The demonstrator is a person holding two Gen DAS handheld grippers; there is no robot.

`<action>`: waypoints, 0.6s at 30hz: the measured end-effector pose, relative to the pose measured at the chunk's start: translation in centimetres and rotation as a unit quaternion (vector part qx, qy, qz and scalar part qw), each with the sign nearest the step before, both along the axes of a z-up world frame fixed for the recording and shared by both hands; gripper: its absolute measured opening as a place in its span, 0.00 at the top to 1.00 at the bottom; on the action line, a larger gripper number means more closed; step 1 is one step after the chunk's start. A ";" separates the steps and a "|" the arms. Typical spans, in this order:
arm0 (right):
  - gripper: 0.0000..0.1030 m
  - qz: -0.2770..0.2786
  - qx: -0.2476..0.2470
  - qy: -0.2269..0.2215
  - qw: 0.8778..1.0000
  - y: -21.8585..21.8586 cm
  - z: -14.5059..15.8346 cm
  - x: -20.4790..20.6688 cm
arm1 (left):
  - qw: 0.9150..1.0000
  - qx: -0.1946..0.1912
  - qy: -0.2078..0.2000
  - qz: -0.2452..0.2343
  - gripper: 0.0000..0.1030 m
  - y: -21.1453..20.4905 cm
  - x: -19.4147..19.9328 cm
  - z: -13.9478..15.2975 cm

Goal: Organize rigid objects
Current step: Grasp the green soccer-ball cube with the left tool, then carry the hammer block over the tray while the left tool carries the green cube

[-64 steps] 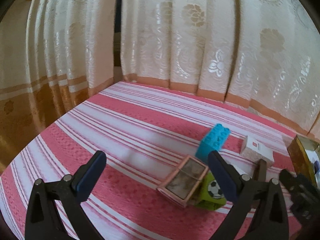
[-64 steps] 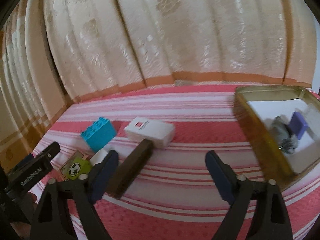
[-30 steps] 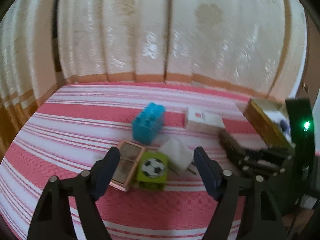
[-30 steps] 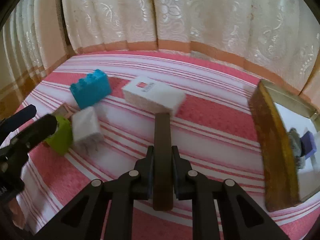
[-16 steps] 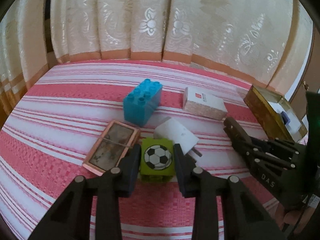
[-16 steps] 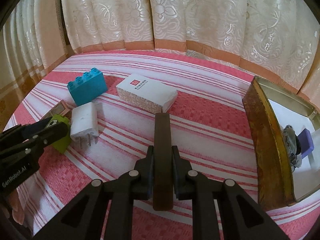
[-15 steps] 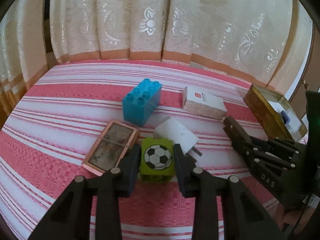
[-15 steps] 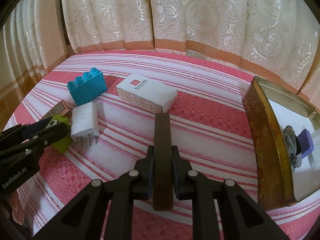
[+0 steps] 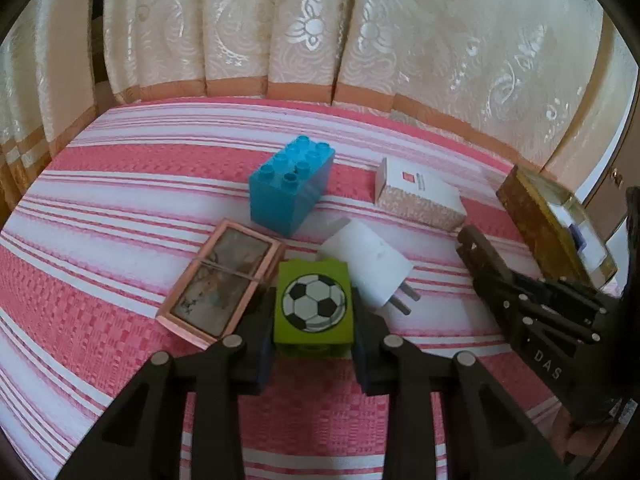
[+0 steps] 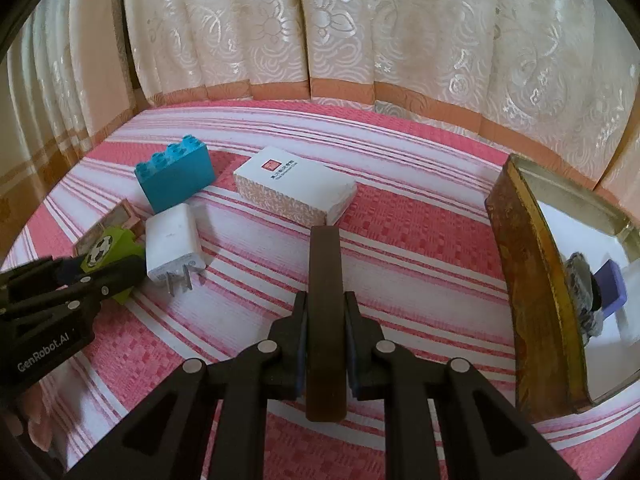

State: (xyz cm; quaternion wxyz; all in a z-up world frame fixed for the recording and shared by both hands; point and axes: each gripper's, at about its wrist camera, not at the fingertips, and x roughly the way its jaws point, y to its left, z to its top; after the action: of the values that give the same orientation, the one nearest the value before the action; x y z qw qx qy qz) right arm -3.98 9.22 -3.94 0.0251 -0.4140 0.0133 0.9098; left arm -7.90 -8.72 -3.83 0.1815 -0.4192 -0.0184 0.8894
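The left gripper is clamped on a green block with a football print, its pads pressed to both sides; its jaws have just been closing. The right gripper is clamped on a dark brown bar. Just beside the green block lie a pink-framed tile and a white charger; beyond them are a blue brick and a white box. All rest on a pink-and-white striped cloth before cream curtains. A gold tin stands at the right, its contents hard to make out.
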 end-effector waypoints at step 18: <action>0.83 0.013 -0.098 0.140 0.985 1.2 4.3 3.2 | 0.992 0.050 0.112 0.044 0.71 -1.2 1.5 2.8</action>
State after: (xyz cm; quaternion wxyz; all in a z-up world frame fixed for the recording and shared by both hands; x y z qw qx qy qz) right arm -0.76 10.40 0.36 -0.0292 -0.2829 0.1005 0.9534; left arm -6.40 -9.87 -1.02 0.1640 -0.3066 -0.0609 0.9356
